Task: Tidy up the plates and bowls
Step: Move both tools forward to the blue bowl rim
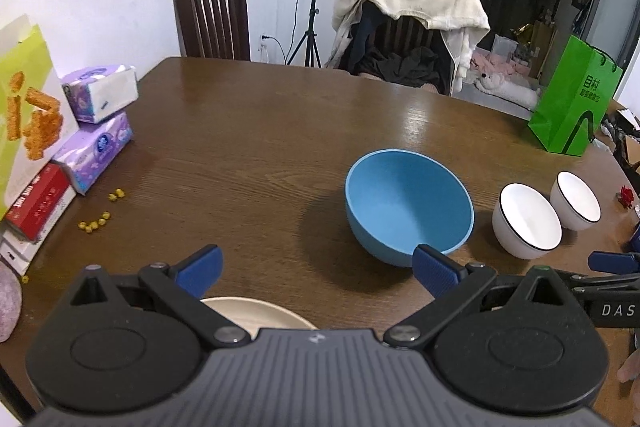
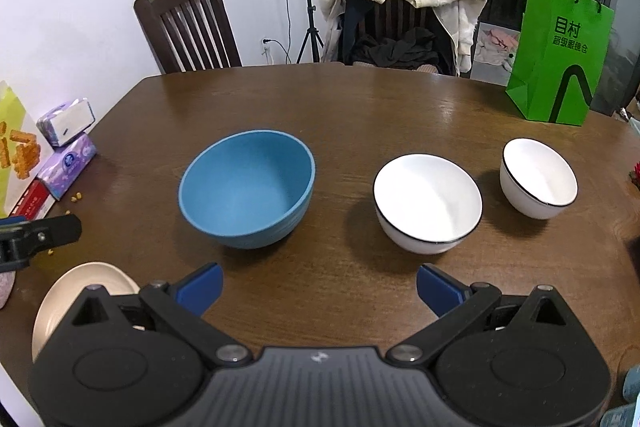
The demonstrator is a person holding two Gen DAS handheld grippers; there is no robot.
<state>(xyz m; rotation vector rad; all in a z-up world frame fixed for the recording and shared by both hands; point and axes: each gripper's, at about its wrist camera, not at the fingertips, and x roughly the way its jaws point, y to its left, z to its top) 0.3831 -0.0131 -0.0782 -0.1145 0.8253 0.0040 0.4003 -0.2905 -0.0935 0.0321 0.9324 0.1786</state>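
Note:
A blue bowl stands upright mid-table. Right of it stand a larger white bowl with a black rim and a smaller one. A cream plate lies at the near left edge, partly hidden by the gripper bodies. My left gripper is open and empty, above the plate, its right finger just in front of the blue bowl. My right gripper is open and empty, in front of the gap between the blue and larger white bowls.
Tissue packs, a snack box and scattered yellow bits sit at the table's left. A green paper bag stands at the far right. Two chairs stand behind the table.

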